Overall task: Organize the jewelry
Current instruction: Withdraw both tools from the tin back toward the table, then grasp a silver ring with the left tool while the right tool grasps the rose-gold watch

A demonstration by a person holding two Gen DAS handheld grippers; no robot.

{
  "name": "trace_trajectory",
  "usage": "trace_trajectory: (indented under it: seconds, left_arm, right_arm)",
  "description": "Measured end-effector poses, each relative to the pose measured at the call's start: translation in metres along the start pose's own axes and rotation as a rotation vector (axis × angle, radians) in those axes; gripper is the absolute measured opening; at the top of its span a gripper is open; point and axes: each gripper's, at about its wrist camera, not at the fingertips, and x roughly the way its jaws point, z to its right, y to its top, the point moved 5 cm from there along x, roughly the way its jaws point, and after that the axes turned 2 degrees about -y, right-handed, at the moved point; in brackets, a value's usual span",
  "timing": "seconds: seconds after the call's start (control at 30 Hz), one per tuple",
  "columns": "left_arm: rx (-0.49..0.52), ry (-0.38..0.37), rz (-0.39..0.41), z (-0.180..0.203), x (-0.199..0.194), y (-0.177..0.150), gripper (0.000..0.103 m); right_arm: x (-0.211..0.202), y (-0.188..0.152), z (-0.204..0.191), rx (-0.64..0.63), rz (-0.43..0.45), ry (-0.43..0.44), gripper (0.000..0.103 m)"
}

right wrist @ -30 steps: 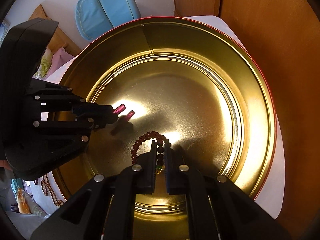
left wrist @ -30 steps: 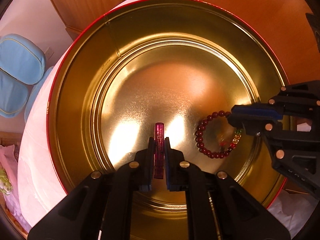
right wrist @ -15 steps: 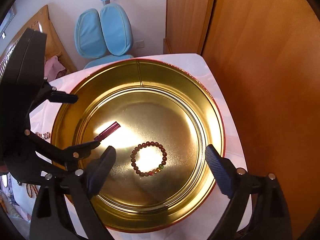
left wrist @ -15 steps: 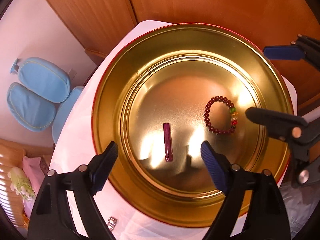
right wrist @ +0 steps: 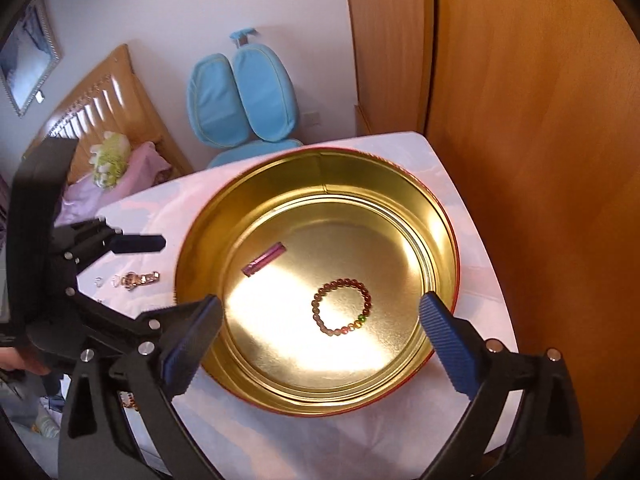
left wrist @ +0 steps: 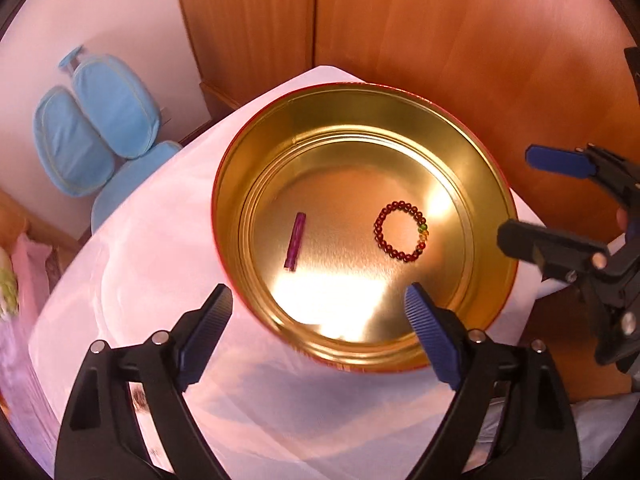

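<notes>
Round gold-coloured metal tin with red outer rim (left wrist: 362,98), standing on the white-covered bench (left wrist: 152,248) near its far corner against the wooden panels. On the tin floor: one purple-pink bar-shaped clip (left wrist: 295,241) and one dark red beaded bracelet with a few coloured beads (left wrist: 401,231), lying well apart. Left tool (left wrist: 316,316) and right tool (right wrist: 320,326) hang above the tin, jaws wide and opening, nothing between them. Small gold-toned pieces (right wrist: 140,279) lie on the bench outside the tin's left edge.
</notes>
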Motion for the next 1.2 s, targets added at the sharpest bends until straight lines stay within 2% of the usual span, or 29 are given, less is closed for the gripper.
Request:
trace_trajectory:
  seconds: [0.17, 0.37, 0.63, 0.8, 0.97, 1.1, 1.2]
  left_arm:
    - [-0.034, 0.104, 0.055, -0.004, -0.019, -0.031, 0.086]
    - [-0.162, 0.128, 0.057, -0.025, -0.040, -0.076, 0.086]
    - [-0.422, 0.173, 0.116, -0.072, -0.086, -0.131, 0.086]
    - [-0.486, 0.233, 0.116, -0.107, -0.102, -0.165, 0.086]
    - [-0.526, 0.214, 0.115, -0.152, -0.097, -0.188, 0.086]
    - [-0.558, 0.215, 0.094, -0.194, -0.089, -0.201, 0.086]
    - [-0.577, 0.209, 0.078, -0.222, -0.084, -0.212, 0.086]
  right_arm:
    - [-0.016, 0.001, -0.003, 0.007, 0.048, 0.044, 0.099]
    - [-0.028, -0.002, -0.035, -0.134, 0.056, 0.085, 0.099]
    - [-0.028, -0.003, -0.094, -0.252, 0.062, 0.261, 0.099]
    - [-0.019, -0.001, -0.133, -0.297, 0.047, 0.310, 0.099]
    - [-0.003, 0.000, -0.178, -0.327, 0.031, 0.351, 0.099]
    - [0.021, -0.004, -0.222, -0.372, -0.026, 0.380, 0.099]
    - [0.043, -0.007, -0.252, -0.405, -0.066, 0.369, 0.099]
